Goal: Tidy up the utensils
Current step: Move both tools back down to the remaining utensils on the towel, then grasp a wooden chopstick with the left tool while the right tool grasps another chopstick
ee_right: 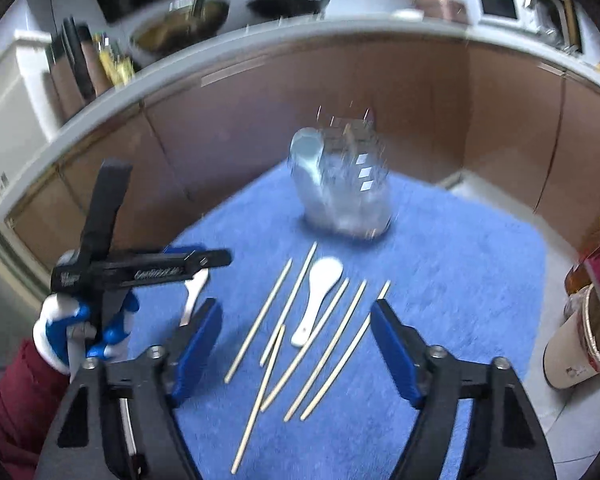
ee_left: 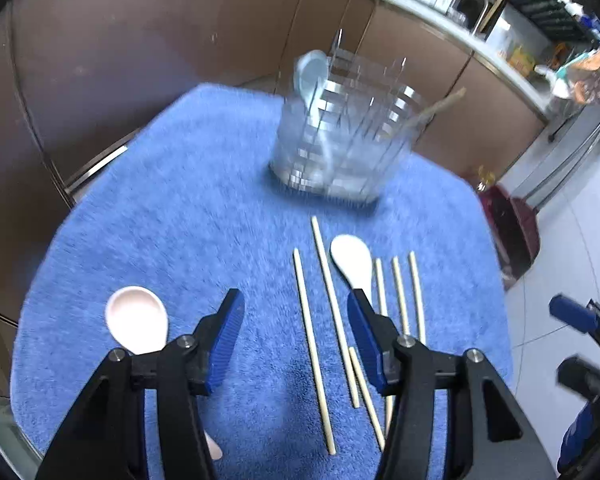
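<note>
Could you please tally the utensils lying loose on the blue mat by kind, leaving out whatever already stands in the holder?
Chopsticks: 6
Spoons: 2
Total: 8

Your left gripper (ee_left: 296,340) is black moulded plastic, two angular arms each carrying silver screw heads at the pivots, with ribbed blue pads (ee_left: 227,344) on the fingers. Your right gripper (ee_right: 296,350) matches it: black arms, silver screws, blue pads (ee_right: 198,350). In the right wrist view, your left hand (ee_right: 82,330) wears a white-and-blue glove; just below the glove, a dark red sleeve (ee_right: 16,408).
</note>
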